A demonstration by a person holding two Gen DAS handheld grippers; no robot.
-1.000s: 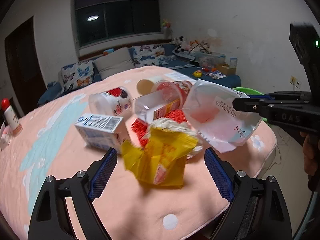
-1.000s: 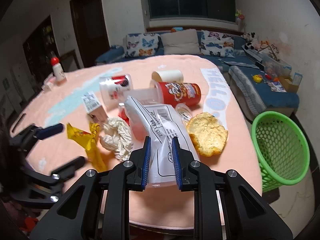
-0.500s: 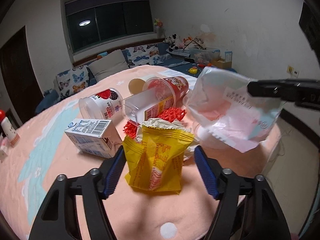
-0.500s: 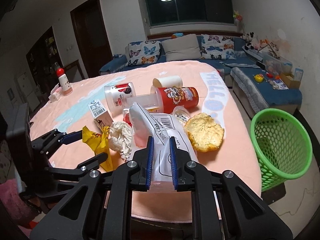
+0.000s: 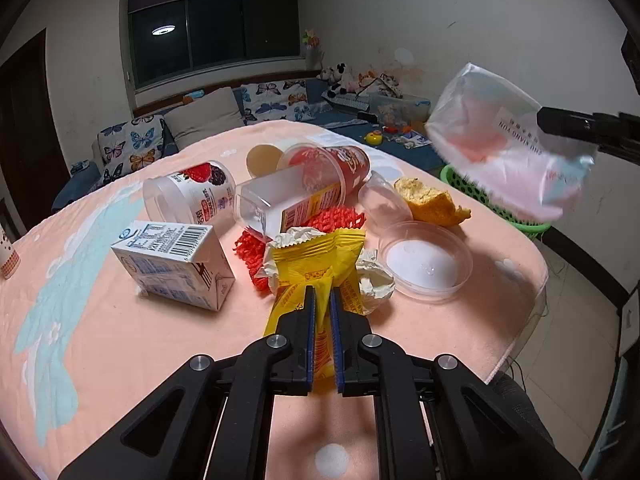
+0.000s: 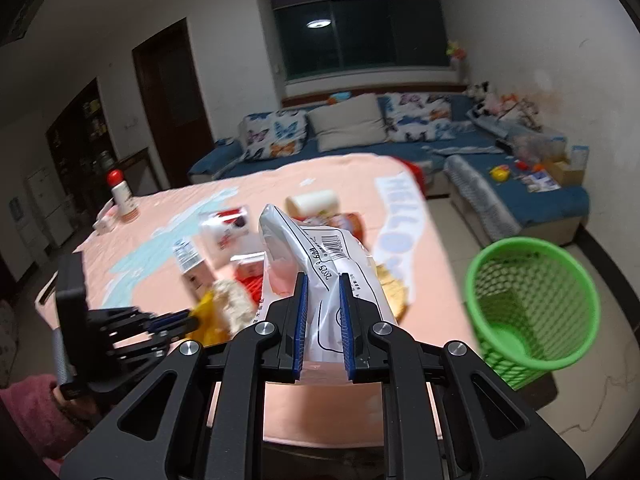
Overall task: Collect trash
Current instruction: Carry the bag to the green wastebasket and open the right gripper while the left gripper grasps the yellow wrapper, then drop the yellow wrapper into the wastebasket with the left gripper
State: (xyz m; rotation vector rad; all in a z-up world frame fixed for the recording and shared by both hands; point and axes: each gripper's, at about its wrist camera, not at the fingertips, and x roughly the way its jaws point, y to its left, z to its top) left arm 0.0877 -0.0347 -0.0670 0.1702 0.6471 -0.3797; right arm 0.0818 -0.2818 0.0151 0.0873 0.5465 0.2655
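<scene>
Left gripper point(image 5: 322, 300) has just been closing and now pinches the yellow snack wrapper point(image 5: 318, 258) on the pink tablecloth point(image 5: 120, 340); lift comes next. Right gripper point(image 6: 322, 300) is clamped on a clear plastic bag point(image 6: 320, 256), carried clear of the table; green basket point(image 6: 532, 300) at its three o'clock, so swing over and release. Bag shows a barcode and "2025"; cloth reads "HELLO". Milk carton point(image 5: 172, 264) at ten o'clock of left gripper.

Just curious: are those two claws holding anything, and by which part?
Left gripper pinches the yellow wrapper's near end; right gripper holds the plastic bag by its near end.
</scene>
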